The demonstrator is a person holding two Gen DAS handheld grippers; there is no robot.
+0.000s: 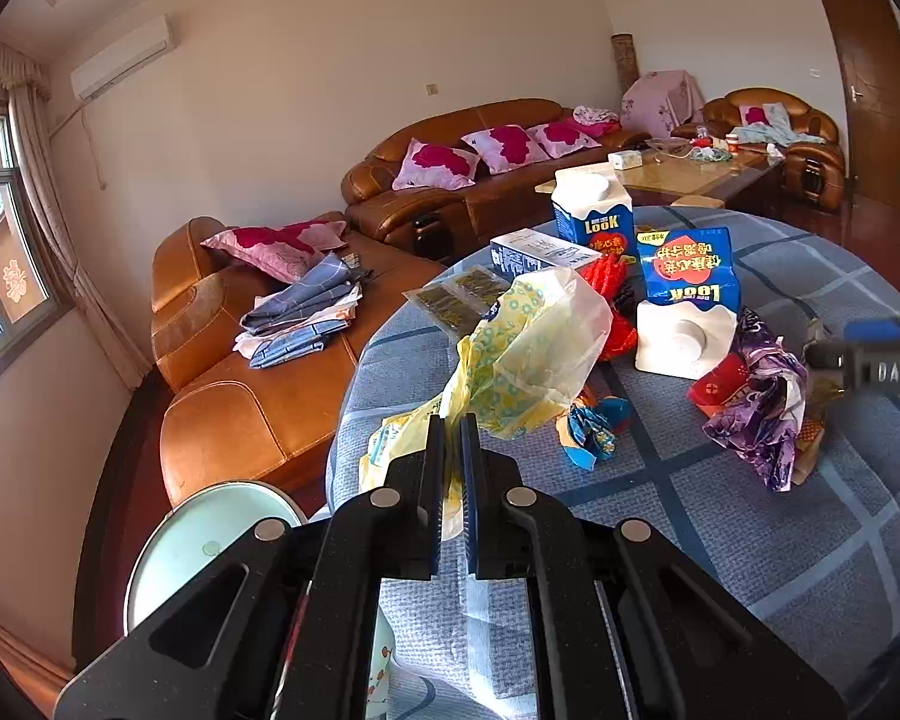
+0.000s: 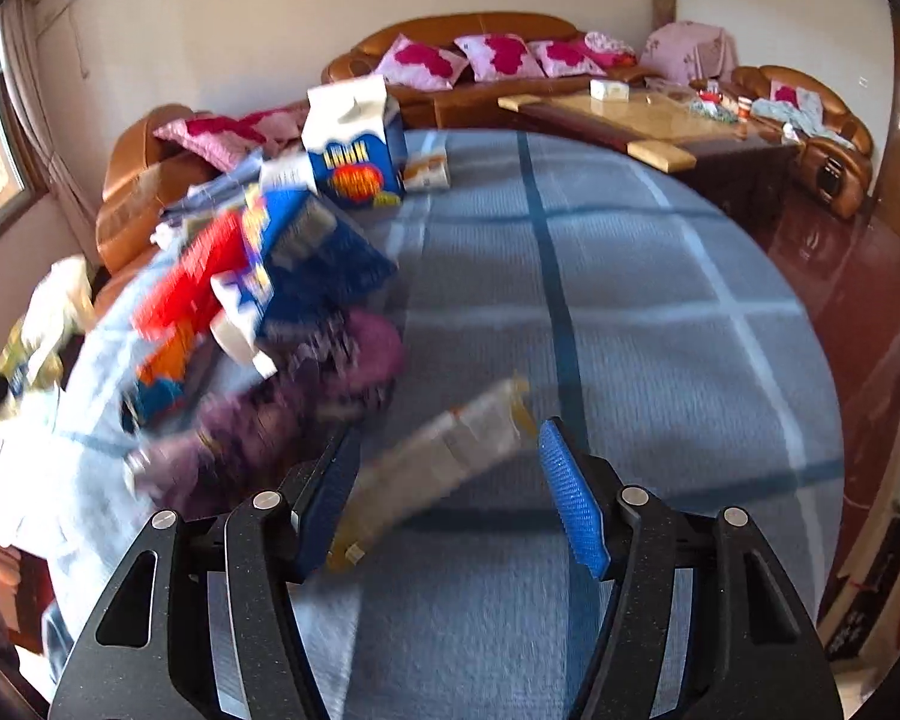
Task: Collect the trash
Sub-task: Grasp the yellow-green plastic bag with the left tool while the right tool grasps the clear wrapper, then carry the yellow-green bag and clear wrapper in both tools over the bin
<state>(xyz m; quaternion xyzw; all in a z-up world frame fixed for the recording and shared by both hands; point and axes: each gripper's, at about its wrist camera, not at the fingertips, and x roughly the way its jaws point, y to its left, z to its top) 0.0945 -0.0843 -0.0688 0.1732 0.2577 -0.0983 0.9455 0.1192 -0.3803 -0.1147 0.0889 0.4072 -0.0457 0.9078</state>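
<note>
Left gripper [image 1: 453, 420]: jaws clenched on a yellow plastic bag [image 1: 528, 354] at the table [image 1: 810, 540] edge | middle: two blue milk cartons [image 1: 687, 300], red and purple wrappers [image 1: 756, 408] heaped on the blue checked cloth | right gripper [image 2: 444, 450]: jaws released, spread around a blurred pale wrapper [image 2: 450, 450] lying on the table.

Black hand-held gripper [image 2: 447, 468], blue pads [image 2: 570, 498]

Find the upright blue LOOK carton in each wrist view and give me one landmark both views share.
Left wrist: upright LOOK carton stands upper centre-right, at the table's far side.
Right wrist: same carton upper left of centre, blurred.
Shared landmark: brown sofa with pink cushions behind it.
</note>
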